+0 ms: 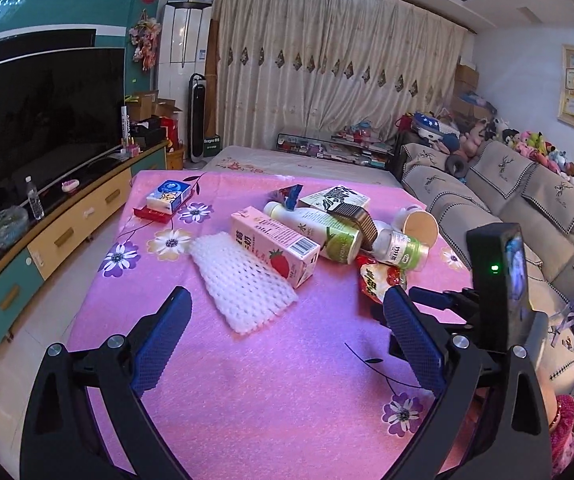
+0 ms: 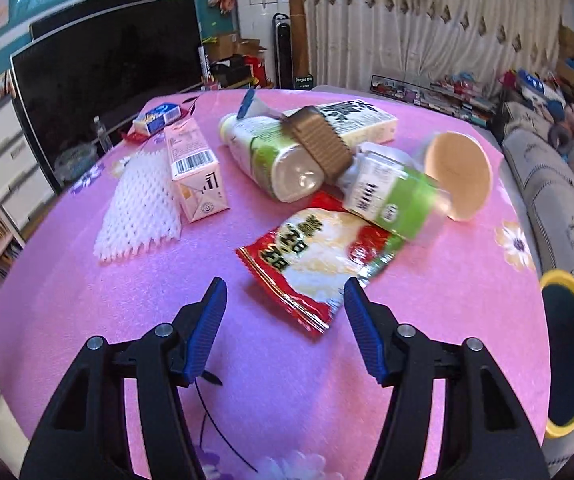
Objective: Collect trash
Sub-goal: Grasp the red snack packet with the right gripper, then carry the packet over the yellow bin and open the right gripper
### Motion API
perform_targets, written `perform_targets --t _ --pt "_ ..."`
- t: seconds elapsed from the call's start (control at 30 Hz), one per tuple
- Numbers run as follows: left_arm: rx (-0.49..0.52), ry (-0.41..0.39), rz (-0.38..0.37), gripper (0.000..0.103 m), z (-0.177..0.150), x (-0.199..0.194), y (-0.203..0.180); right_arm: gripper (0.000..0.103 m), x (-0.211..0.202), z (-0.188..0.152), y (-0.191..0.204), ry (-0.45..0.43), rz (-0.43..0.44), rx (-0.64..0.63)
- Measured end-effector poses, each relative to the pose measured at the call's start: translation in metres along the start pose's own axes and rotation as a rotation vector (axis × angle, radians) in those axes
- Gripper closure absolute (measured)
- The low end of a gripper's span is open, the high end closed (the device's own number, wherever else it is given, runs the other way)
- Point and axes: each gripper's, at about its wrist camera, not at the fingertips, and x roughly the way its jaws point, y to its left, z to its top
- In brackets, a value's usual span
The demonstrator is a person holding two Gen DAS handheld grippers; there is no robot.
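Trash lies in a pile on the pink tablecloth [image 1: 247,380]. A white foam net [image 1: 243,284] [image 2: 139,208] lies beside a pink strawberry milk carton [image 1: 275,250] [image 2: 195,168]. Behind are a large green-white bottle [image 1: 319,232] [image 2: 271,156], a small green bottle [image 1: 401,250] [image 2: 395,196], a paper cup [image 1: 419,228] [image 2: 459,176], a brown cupcake liner [image 2: 321,144] and a flat box [image 2: 359,120]. A red snack bag [image 2: 311,268] [image 1: 379,280] lies just ahead of my right gripper [image 2: 285,300], which is open and empty. My left gripper [image 1: 287,312] is open and empty above the cloth, near the foam net.
A yellow-rimmed bin [image 2: 571,352] stands at the table's right edge. A tissue pack [image 1: 167,196] lies at the far left corner. A TV [image 1: 39,128] on a cabinet is to the left, a sofa [image 1: 527,208] to the right. The right gripper's body [image 1: 499,280] shows in the left wrist view.
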Motion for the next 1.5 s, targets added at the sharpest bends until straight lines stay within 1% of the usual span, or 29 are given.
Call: perform_targets --t 0.1,0.13,0.17,0.2,0.23,0.3,0.33,0.4,0.47,0.53,0.7,0.9,1.03,1.17,1.3,1.4,1.5 --pt "0.001 0.004 -0.002 0.008 -0.001 0.001 0.0 0.046 0.016 0.007 0.011 0.027 -0.018 -0.028" --pt "0.0 0.005 -0.003 0.008 -0.001 0.003 0.001 0.051 0.021 0.008 0.013 0.036 -0.029 -0.036" --pt "-0.001 0.007 -0.005 0.008 -0.001 0.004 0.001 0.059 0.027 0.01 0.015 0.046 -0.041 -0.041" --pt "-0.002 0.009 -0.006 0.008 -0.001 0.004 0.001 0.064 0.032 0.011 0.014 0.056 -0.05 -0.043" --pt "-0.002 0.012 -0.006 0.008 0.0 0.005 0.0 0.074 0.037 0.012 0.013 0.063 -0.05 -0.039" --pt "-0.004 0.015 -0.006 0.008 -0.001 0.008 0.001 0.083 0.037 0.011 0.01 0.06 -0.036 -0.033" --pt "-0.005 0.018 -0.006 0.008 -0.001 0.009 0.002 0.093 0.034 0.011 0.01 0.052 -0.029 -0.035" --pt "-0.005 0.021 -0.005 0.008 -0.002 0.011 0.003 0.096 0.025 0.01 0.012 0.031 -0.029 -0.048" --pt "-0.004 0.024 -0.007 0.008 -0.002 0.013 0.001 0.1 0.013 0.01 0.012 0.015 0.008 -0.046" --pt "0.0 0.024 -0.007 0.008 -0.002 0.013 -0.001 0.101 -0.002 0.01 0.011 -0.003 0.059 -0.035" --pt "0.006 0.019 -0.007 0.008 -0.001 0.011 -0.005 0.102 -0.044 0.01 0.008 -0.07 0.175 -0.005" --pt "0.014 0.013 -0.008 0.008 -0.001 0.009 -0.007 0.102 -0.085 0.013 -0.002 -0.139 0.249 0.024" --pt "0.025 0.016 -0.011 0.008 -0.001 0.009 -0.011 0.102 -0.108 0.011 -0.015 -0.183 0.256 0.047" --pt "0.034 0.02 -0.015 0.008 -0.002 0.011 -0.017 0.102 -0.126 0.008 -0.043 -0.225 0.227 0.1" --pt "0.04 0.026 -0.017 0.008 0.0 0.014 -0.021 0.102 -0.143 0.0 -0.083 -0.269 0.164 0.183" --pt "0.048 0.034 -0.017 0.008 -0.001 0.017 -0.025 0.102 -0.152 -0.01 -0.122 -0.294 0.089 0.256" --pt "0.056 0.038 -0.017 0.008 -0.001 0.019 -0.029 0.102 -0.151 -0.022 -0.161 -0.285 0.008 0.329"
